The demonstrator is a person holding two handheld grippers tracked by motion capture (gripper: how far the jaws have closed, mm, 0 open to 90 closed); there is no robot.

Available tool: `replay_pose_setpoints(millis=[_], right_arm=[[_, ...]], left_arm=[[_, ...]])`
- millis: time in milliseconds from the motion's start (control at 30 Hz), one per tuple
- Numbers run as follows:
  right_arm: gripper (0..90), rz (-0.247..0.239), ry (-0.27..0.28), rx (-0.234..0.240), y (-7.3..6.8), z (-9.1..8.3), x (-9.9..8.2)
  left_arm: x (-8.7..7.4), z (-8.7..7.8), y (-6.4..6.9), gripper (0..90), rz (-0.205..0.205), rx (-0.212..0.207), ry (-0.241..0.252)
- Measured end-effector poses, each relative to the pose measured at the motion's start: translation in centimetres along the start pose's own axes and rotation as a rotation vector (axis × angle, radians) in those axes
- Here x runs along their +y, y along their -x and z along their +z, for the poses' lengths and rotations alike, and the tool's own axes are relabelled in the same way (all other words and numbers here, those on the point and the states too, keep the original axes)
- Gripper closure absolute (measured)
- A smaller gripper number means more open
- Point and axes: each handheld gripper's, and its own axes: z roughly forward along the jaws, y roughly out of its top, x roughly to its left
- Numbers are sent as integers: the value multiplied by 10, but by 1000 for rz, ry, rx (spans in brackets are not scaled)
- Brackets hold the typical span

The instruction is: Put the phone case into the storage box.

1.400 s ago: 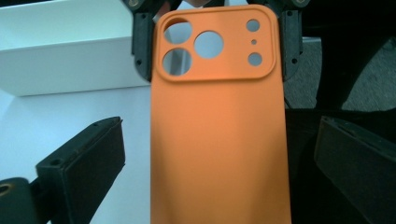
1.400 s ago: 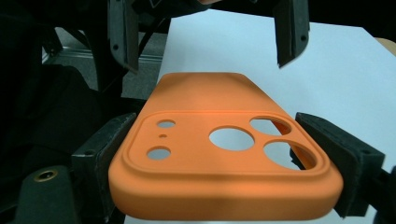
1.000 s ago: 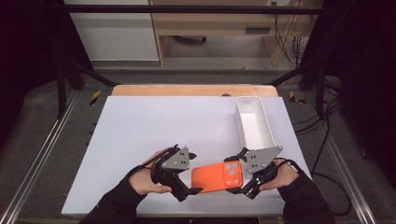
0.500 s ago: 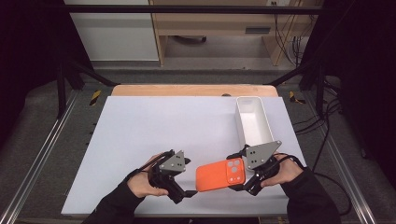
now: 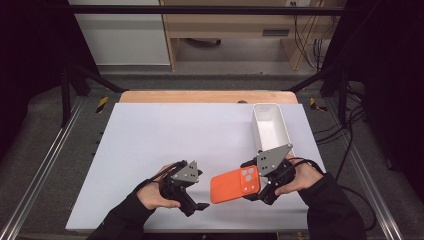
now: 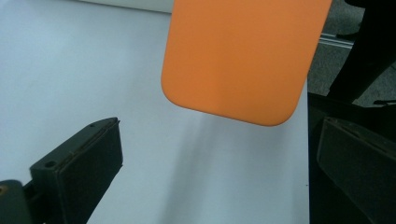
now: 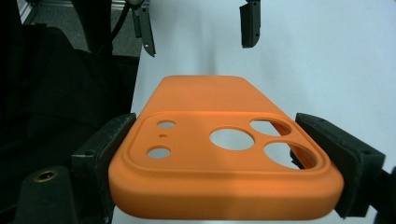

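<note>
Orange soft-plastic phone case (image 5: 235,184) with a raised camera-cutout block is clamped across its camera end by the right hand-held gripper (image 5: 256,186), held off the white tabletop (image 5: 165,135) near the front edge. The left hand-held gripper (image 5: 200,206) is released, jaws spread, nothing between them, just beside the case's free plain end.

Judged step: case to be taken or steadied at the free end by the left hand-held gripper. To be done well, the case should be kept level and steady by the right grip; the left jaws should be brought squarely over the plain end, centred across its width, and closed only once both pads flank the edges, as soft material may flex or slip.

The right gripper view gives the pads (image 7: 100,149) pressed on both case sides and the lens holes. The left gripper view gives the smooth rounded end (image 6: 233,102) ahead of the open pads (image 6: 88,163). The high view adds the white rectangular bin (image 5: 270,127), well apart at back right.
</note>
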Motion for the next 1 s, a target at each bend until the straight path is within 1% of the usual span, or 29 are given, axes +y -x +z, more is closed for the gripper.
replay_pose_setpoints(millis=[267,467,533,633,833,1000], right_arm=[[162,-6,-67,22,3,5,11],[162,-14,-98,30,4,8,17],[162,-14,-110,33,5,9,19],[162,-17,-124,34,5,11,22],[162,-18,-150,47,7,16,29],[162,-19,-172,43,8,19,33]], left_arm=[[5,3,-1,0,19,-3,-42],[9,5,0,0,41,-11,-72],[10,6,1,0,52,-12,-88],[12,7,0,0,55,-11,-105],[15,10,-2,0,57,-5,-120],[18,12,-2,0,66,-7,-133]])
